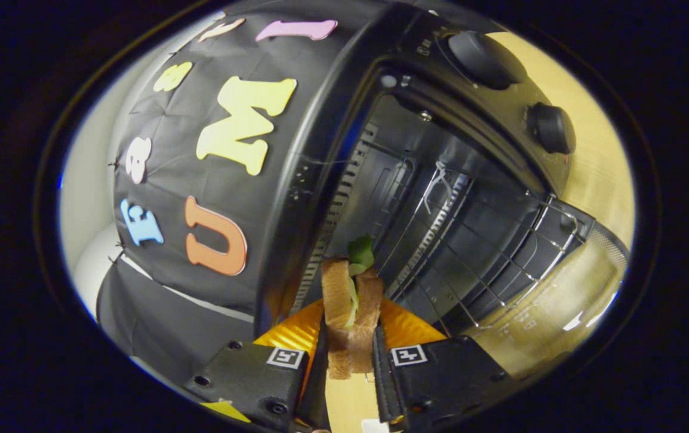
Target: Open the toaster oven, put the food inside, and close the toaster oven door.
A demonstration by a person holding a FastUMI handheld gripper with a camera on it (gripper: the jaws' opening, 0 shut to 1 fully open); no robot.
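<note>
My gripper (349, 355) has both fingers pressed on a sandwich (350, 307), soft bread slices with a leafy green poking out. It sits above a glossy orange plate (407, 328). Just beyond, the black toaster oven (440, 198) gapes open, its wire rack (488, 264) gleaming.

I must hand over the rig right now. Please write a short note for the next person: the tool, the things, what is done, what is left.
Tool: shut on the sandwich, one finger pressing on each side.
Sandwich: held over the orange plate, just in front of the toaster oven.
Toaster oven: door already open, wire rack bare.
Done: door opened, food picked up.
Left: place the sandwich on the rack, let go, pull back, close the door.
</note>
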